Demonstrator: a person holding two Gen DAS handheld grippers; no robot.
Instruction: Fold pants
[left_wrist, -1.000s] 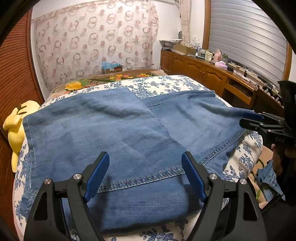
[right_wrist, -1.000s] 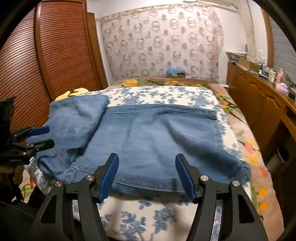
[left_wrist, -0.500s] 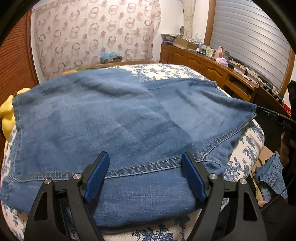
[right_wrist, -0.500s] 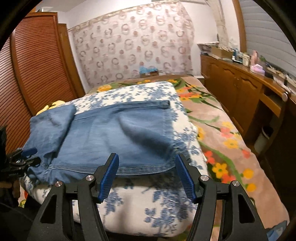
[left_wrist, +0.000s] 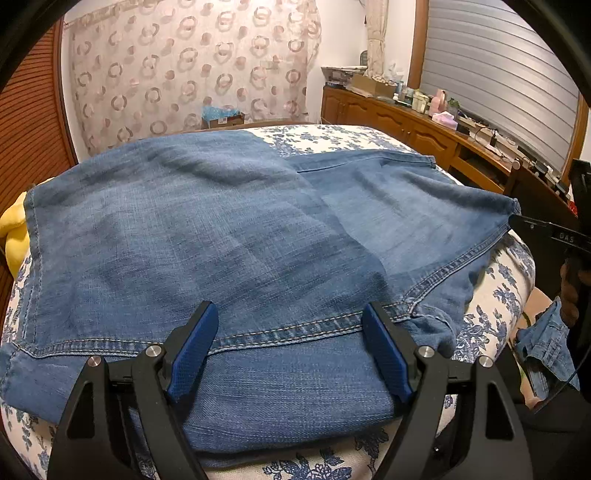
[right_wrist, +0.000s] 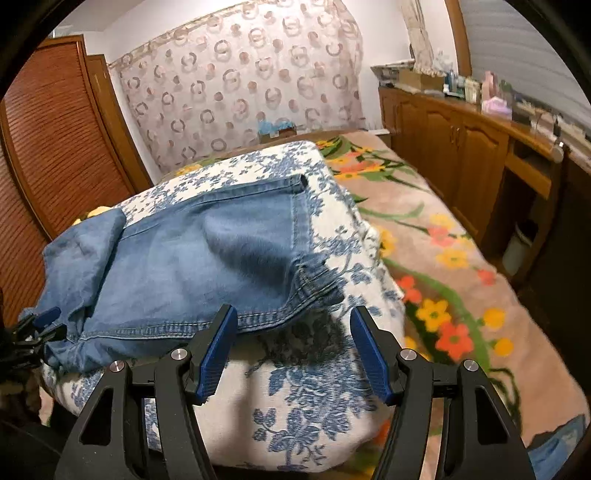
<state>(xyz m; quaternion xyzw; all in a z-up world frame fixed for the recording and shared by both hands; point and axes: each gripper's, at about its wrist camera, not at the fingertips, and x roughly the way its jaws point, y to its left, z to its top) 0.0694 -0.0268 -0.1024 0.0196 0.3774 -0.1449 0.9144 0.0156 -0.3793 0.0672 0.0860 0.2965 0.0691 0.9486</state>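
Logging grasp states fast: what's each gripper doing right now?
Left gripper: open, over the jeans, holding nothing.
Right gripper: open, holding nothing.

Both wrist views look low across the bed (left_wrist: 321, 138) toward the curtain (left_wrist: 184, 74); left sits close over the pants (left_wrist: 207, 240), right farther right.

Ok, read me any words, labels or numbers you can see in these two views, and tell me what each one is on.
"0AS", or something close, only partly readable: pale characters on the right gripper body at the left wrist view's right edge.
Items on the wooden counter: any labels too small to read.
Jeans: no readable tag.
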